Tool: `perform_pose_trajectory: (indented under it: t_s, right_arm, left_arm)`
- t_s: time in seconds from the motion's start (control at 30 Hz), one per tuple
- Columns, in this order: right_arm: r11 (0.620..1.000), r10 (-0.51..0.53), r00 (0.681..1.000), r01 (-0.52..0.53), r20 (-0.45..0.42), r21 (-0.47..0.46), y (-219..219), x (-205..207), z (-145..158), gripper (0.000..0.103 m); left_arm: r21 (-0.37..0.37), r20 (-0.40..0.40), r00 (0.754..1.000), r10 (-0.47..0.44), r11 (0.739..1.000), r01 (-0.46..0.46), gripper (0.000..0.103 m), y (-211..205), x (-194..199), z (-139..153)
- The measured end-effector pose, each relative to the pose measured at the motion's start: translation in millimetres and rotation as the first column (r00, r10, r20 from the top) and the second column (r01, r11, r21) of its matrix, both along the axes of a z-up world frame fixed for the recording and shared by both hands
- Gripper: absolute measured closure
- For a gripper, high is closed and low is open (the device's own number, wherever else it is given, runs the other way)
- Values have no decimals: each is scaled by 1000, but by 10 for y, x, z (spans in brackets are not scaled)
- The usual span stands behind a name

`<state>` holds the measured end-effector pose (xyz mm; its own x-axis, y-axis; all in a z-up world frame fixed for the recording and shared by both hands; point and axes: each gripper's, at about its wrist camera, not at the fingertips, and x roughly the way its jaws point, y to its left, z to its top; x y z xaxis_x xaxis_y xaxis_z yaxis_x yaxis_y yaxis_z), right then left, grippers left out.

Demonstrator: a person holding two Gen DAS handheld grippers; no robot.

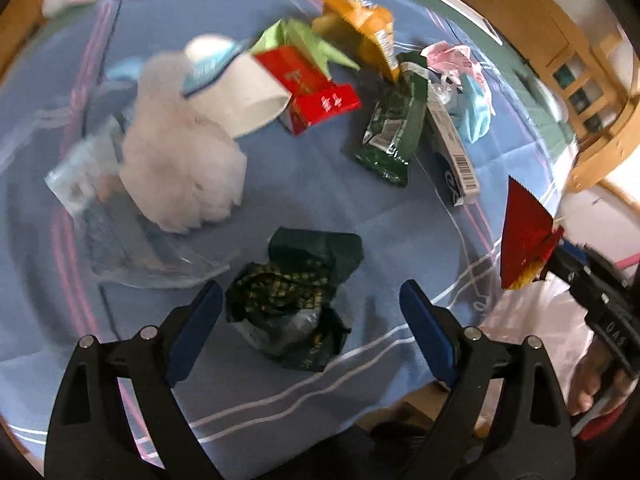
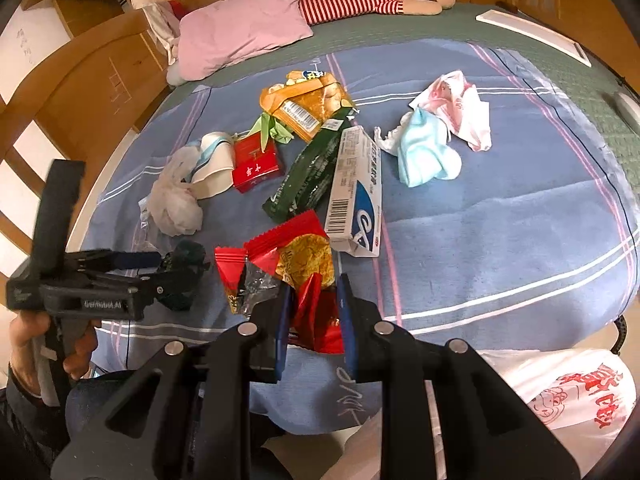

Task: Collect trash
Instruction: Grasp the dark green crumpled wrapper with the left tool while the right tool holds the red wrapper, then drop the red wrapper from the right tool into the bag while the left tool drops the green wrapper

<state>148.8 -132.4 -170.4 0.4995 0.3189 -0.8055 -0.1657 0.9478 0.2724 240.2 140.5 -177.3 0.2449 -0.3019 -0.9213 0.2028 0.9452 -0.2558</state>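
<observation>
Trash lies scattered on a blue blanket [image 2: 500, 216]. My left gripper [image 1: 312, 304] is open, its jaws on either side of a crumpled dark green wrapper [image 1: 296, 292] that lies on the blanket; it also shows in the right wrist view [image 2: 182, 270]. My right gripper [image 2: 314, 304] is shut on a red and gold snack wrapper [image 2: 288, 264], held near the blanket's front edge; that wrapper shows at the right in the left wrist view [image 1: 524, 236]. A white plastic bag with red print [image 2: 568, 396] hangs below the bed edge at right.
Further back lie a white tissue wad [image 1: 180, 160], a paper cup [image 1: 244, 92], a red box [image 1: 316, 92], a green packet [image 1: 394, 132], a white carton [image 2: 354, 188], an orange bag [image 2: 304, 104] and a blue mask [image 2: 426, 154]. A pink pillow [image 2: 240, 36] lies at the bed's head.
</observation>
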Motion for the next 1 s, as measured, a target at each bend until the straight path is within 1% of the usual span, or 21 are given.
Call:
perform_pose_trajectory:
  t_s: [0.03, 0.1, 0.17, 0.23, 0.33, 0.37, 0.4, 0.43, 0.47, 0.5, 0.53, 0.57, 0.6, 0.67, 0.7, 0.77, 0.8, 0.83, 0.87, 0.93, 1.0]
  right_arm:
    - [1000, 0, 1000, 0, -2, 4, -10, -4, -8, 80]
    - [1000, 2, 1000, -2, -6, 10, -19, -14, -23, 80]
    - [1000, 5, 1000, -4, -8, 15, -22, -20, -29, 80]
    - [1000, 6, 1000, -6, -8, 18, -20, -23, -30, 80]
    - [1000, 5, 1000, -5, -9, 19, -22, -23, -32, 80]
    - [1000, 3, 1000, -3, -11, 22, -26, -25, -29, 80]
    - [1000, 1, 1000, -1, -12, 25, -31, -24, -21, 80]
    - [1000, 1, 1000, -1, -11, 28, -33, -29, -7, 80]
    - [1000, 2, 1000, -2, -6, 30, -33, -34, 24, 80]
    - [1000, 4, 1000, -4, 2, 30, -36, -40, 49, 80]
    - [1000, 7, 1000, -8, 17, 26, -35, -48, 95, 80]
    - [1000, 10, 999, -11, 33, 18, -30, -59, 138, 80]
    - [1000, 14, 999, -15, 41, 13, -27, -70, 163, 80]
    - [998, 54, 997, -54, 58, -15, -3, -130, 226, 80]
    - [997, 68, 995, -66, 69, -34, 0, -162, 252, 80]
    - [994, 85, 991, -77, 102, -73, -49, -261, 359, 80]
    - [994, 88, 990, -80, 113, -75, -128, -323, 437, 80]
    - [994, 87, 989, -78, 116, -74, -190, -360, 484, 80]
    - [995, 80, 989, -71, 121, -75, -284, -407, 546, 80]
    - [996, 58, 990, -48, 129, -80, -452, -480, 643, 80]
    - [996, 38, 991, -27, 130, -85, -627, -557, 698, 80]
  left_arm:
    - [-22, -25, 999, 22, 1000, -23, 16, 67, 31, -55]
    - [-53, -62, 997, 46, 997, -49, 34, 146, 66, -145]
    - [-98, -95, 994, 60, 993, -69, 36, 217, 85, -216]
    - [-130, -92, 994, 65, 989, -77, 38, 256, 80, -225]
    - [-114, -82, 995, 55, 991, -64, 42, 244, 62, -232]
    - [-102, -61, 996, 57, 993, -64, 47, 244, 47, -206]
    - [-80, -22, 998, 64, 995, -66, 49, 240, 12, -141]
    - [-27, 66, 995, 76, 997, -74, 49, 224, -61, 7]
    - [17, 169, 982, 78, 996, -83, 49, 183, -160, 195]
    - [41, 252, 965, 76, 995, -89, 49, 169, -242, 344]
    - [67, 351, 934, 73, 993, -102, 49, 148, -371, 505]
    - [101, 464, 883, 72, 986, -134, 49, 117, -544, 692]
    - [119, 519, 851, 83, 979, -168, 49, 89, -678, 827]
    - [57, 541, 829, 140, 978, -202, 49, 85, -880, 972]
    - [-3, 545, 819, 179, 977, -212, 49, 106, -1001, 1018]
    - [-111, 527, 814, 244, 969, -219, 49, 101, -1212, 1021]
    - [-144, 514, 815, 268, 963, -226, 49, 76, -1291, 988]
    - [-165, 500, 819, 281, 959, -229, 49, 43, -1355, 953]
    - [-185, 477, 832, 285, 957, -222, 49, -22, -1405, 890]
    - [-179, 451, 855, 258, 964, -196, 49, -181, -1488, 796]
    - [-155, 443, 869, 222, 973, -169, 49, -397, -1540, 743]
